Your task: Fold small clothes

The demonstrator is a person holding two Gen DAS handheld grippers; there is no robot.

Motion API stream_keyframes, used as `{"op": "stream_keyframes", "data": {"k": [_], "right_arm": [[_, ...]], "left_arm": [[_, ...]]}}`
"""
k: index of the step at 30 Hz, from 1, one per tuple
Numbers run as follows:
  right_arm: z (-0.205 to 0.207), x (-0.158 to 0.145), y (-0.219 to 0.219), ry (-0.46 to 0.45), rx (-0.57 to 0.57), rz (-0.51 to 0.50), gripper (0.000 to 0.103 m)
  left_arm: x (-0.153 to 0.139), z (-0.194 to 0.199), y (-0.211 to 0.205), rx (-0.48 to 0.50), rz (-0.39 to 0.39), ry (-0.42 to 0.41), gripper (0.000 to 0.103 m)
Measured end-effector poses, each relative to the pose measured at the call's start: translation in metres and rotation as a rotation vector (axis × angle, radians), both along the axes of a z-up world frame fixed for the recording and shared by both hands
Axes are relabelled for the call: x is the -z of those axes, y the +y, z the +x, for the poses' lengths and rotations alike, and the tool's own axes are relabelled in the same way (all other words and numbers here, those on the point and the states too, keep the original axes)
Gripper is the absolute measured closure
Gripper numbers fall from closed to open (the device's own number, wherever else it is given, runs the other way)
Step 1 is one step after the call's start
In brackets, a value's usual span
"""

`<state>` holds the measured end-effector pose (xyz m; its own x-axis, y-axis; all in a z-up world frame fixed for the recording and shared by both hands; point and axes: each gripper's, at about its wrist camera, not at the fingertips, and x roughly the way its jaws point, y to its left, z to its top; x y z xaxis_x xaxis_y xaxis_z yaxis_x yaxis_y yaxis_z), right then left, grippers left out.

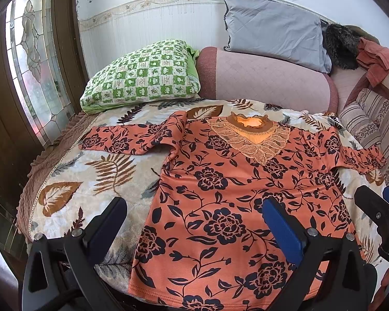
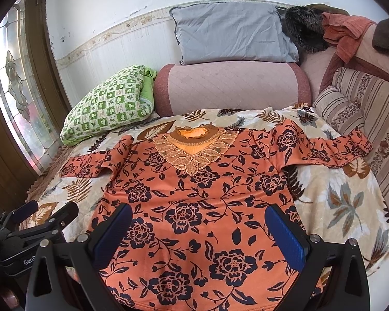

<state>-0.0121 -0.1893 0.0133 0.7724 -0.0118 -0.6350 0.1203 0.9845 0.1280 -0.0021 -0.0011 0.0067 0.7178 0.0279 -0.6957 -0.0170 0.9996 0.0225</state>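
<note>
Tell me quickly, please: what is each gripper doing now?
Left gripper: open, holding nothing, above the orange floral top.
Right gripper: open, holding nothing, also above the top.

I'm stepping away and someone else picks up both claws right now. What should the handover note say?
Left claw: open, empty, above the hem's left part.
Right claw: open, empty, above the hem's right part.
Orange floral top: face up and flat on the leaf-print blanket, lace collar toward the pillows, both sleeves spread out sideways.
Done: the top is laid out; no fold is made yet.
Left: fold in the sleeves and sides, then fold the body up, probably from the hem.
</note>
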Motion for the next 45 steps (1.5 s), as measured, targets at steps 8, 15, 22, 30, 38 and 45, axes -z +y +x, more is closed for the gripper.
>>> {"op": "stream_keyframes", "data": {"k": [8, 15, 22, 30, 38, 45], "right_arm": [[0.0, 0.0, 0.001, -0.002, 0.0, -0.001, 0.0], [0.002, -0.002, 0.002, -0.004, -0.007, -0.004, 0.0], [0.003, -0.003, 0.002, -0.007, -0.005, -0.002, 0.0], [0.003, -0.001, 0.001, -0.007, -0.005, 0.001, 0.0], [0.003, 0.003, 0.001, -0.001, -0.008, 0.001, 0.0], [0.009, 0.023, -0.025, 0.055, -0.001, 0.118, 0.0]], "left_arm": [[0.0, 0.0, 0.0, 0.0, 0.0, 0.0, 0.0], [-0.003, 0.0, -0.003, 0.001, 0.004, -0.003, 0.0], [-0.002, 0.002, -0.003, -0.003, -0.001, -0.001, 0.0], [0.0, 0.001, -0.002, 0.002, 0.005, -0.003, 0.0], [0.002, 0.003, -0.002, 0.002, 0.001, 0.002, 0.0], [0.021, 0.01, -0.003, 0.012, -0.002, 0.048, 0.0]]}}
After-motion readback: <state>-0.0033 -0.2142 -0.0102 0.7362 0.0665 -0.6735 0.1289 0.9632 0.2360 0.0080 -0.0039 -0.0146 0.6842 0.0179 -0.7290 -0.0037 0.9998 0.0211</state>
